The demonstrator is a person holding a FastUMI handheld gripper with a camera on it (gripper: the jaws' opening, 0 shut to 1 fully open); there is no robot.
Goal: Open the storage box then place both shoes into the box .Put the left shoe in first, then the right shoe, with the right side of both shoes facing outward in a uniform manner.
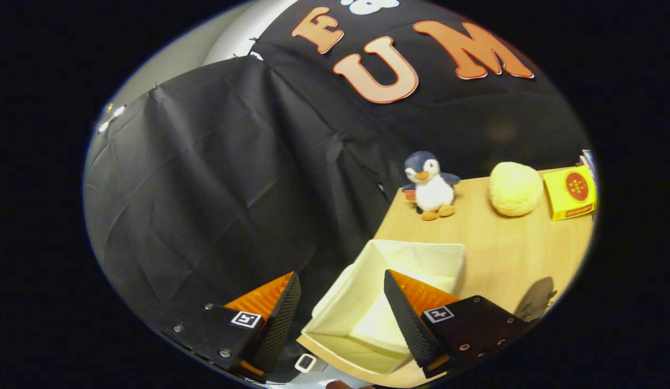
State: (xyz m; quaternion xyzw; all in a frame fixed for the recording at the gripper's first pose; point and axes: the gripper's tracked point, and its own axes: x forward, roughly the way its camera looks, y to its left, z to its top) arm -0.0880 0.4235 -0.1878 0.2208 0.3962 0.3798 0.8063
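Your gripper [340,308] hangs with fingers apart, gripping nothing. The storage box [367,324] sits open at the table's [508,254] near corner, just ahead and beneath the right finger (interior looks empty). Shoes come next, I judge.

Right finger [416,313] covers the near right corner of the storage box [367,302], so that wall is out of sight. Far right, the yellow carton [570,193] is clipped at the edge, its label too small to tell. Near the table [508,254] edge, a grey shape [535,300] is too blurred to identify.
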